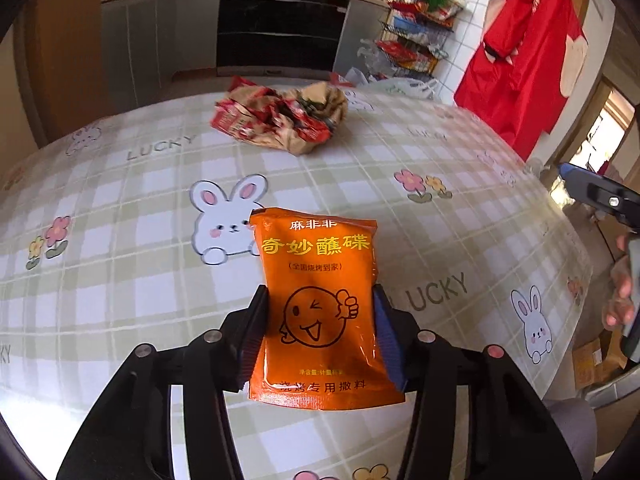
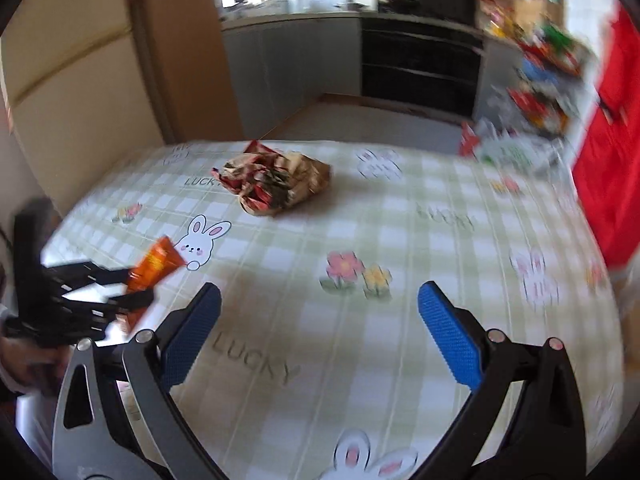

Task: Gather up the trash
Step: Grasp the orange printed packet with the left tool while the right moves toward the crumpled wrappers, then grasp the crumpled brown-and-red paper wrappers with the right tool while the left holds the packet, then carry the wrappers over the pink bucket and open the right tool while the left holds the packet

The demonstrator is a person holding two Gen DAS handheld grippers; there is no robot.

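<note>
Jaws of the left gripper (image 1: pixel 320 330) are clamped on the sides of a flat orange foil seasoning sachet with yellow lettering and a smiling face (image 1: pixel 320 304), held clear above the green-and-white plaid table (image 1: pixel 120 288); jaws of the right gripper (image 2: pixel 320 334) stand wide apart with nothing between them, hovering over the cloth. Judgement: keep the squeeze steady so the slick foil does not slide out while it is carried off. Next, send the free right gripper to the crumpled red-and-brown wrapper heap (image 1: pixel 280 118) near the far edge, pinching a firm fold.
</note>
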